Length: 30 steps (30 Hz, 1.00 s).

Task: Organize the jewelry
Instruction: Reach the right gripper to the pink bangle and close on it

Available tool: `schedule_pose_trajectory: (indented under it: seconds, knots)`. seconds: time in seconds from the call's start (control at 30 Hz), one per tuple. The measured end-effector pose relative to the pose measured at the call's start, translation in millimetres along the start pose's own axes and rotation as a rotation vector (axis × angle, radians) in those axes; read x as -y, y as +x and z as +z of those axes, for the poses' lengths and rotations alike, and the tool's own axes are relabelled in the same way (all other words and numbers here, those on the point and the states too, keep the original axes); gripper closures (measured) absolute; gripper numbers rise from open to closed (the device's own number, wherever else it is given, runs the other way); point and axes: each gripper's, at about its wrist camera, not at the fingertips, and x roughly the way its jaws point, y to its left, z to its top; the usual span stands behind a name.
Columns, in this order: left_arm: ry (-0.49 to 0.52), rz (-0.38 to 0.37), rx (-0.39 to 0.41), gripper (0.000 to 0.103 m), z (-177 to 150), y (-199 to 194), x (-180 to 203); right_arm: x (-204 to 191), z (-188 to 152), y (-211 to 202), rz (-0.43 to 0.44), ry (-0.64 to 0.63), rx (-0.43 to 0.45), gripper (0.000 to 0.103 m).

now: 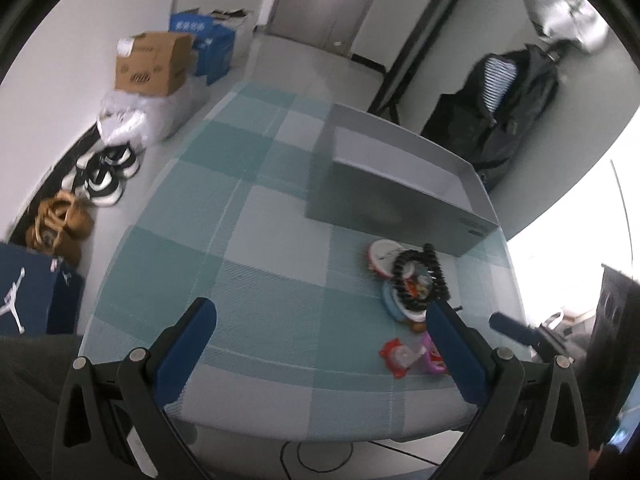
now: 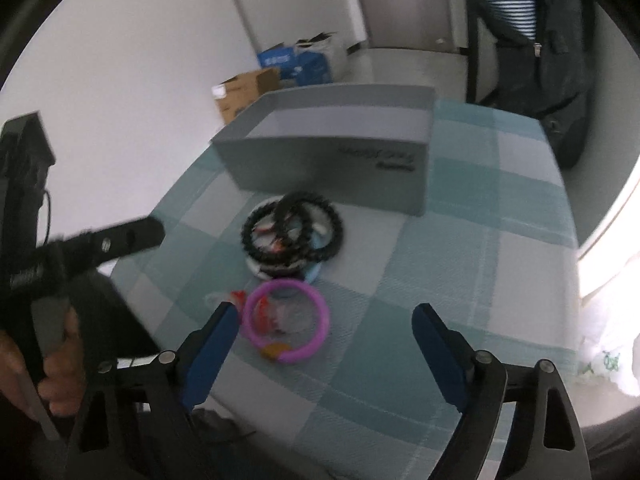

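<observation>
A small heap of jewelry lies on the teal checked tablecloth [image 2: 440, 260], in front of an open grey box [image 2: 332, 160]. Black beaded bracelets [image 2: 336, 228] rest on top of white and blue bangles. A pink bracelet [image 2: 288, 286] lies nearer, just inside the left finger of my right gripper [image 2: 328, 316], which is open and holds nothing. The left wrist view shows the same heap at right, with the black beaded bracelet [image 1: 440, 276], a red trinket [image 1: 394, 356] and the grey box [image 1: 400, 184]. My left gripper [image 1: 320, 316] hangs open over bare cloth, left of the heap.
On the floor to the left are shoes [image 1: 104, 176], a cardboard box [image 1: 152, 64], blue boxes [image 1: 208, 40] and a navy shoe box [image 1: 24, 288]. A dark jacket on a chair [image 1: 512, 104] stands behind the table. A hand [image 2: 60, 380] holds the left gripper's handle.
</observation>
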Motion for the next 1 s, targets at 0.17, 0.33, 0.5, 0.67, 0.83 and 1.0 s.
schedule_pose_trajectory:
  seconds: [0.17, 0.33, 0.5, 0.67, 0.83, 1.0]
  knots:
    - [-0.044, 0.011, -0.015, 0.001, 1, 2, -7, -13, -5, 6, -0.003, -0.06, -0.021, 0.016]
    - [-0.015, 0.032, -0.019, 0.001, 0, 1, -6, -23, -6, 14, -0.041, -0.101, -0.039, 0.026]
    - [0.016, 0.076, -0.02, 0.001, -1, 2, -9, -29, -6, 16, -0.079, -0.144, -0.037, 0.051]
    - [0.047, 0.081, -0.034, 0.001, -4, 4, -5, -24, -3, 13, -0.055, -0.122, -0.035, 0.053]
    - [0.062, 0.05, -0.054, 0.001, -8, 5, -2, -17, 1, 5, -0.025, -0.077, -0.002, 0.054]
    - [0.077, -0.013, -0.099, 0.001, -12, 11, 5, -10, 6, -8, 0.009, -0.026, 0.05, 0.054]
